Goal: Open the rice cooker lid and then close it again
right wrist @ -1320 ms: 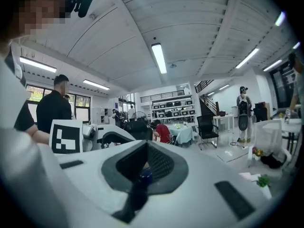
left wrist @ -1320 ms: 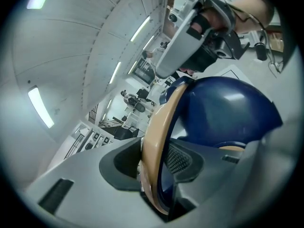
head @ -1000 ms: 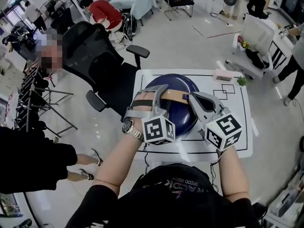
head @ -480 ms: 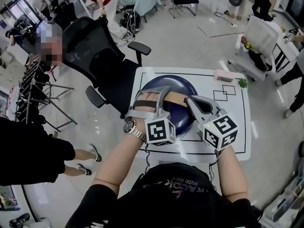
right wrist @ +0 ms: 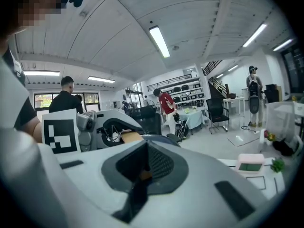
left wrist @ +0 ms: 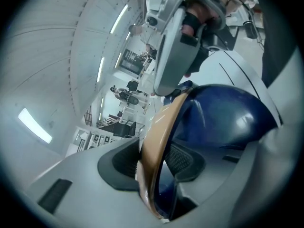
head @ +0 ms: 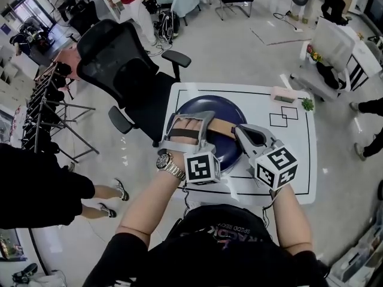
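Cooker (head: 210,104) on surface (head: 299,173), lid looks down. Left gripper (left wrist: 153,164) released, jaws just widened, handle (head: 225,126) loose between them. Right gripper (head: 242,131) clenched, tip at handle. Advice: press lid straight down, evenly, until latch catches.

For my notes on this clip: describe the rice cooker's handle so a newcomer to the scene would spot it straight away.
A white table stands mid-frame in the head view, and on it sits a dark blue domed rice cooker. Across the dome's top runs the handle, a flat band with the jaws of the left gripper around it. It alone is tan against the blue.
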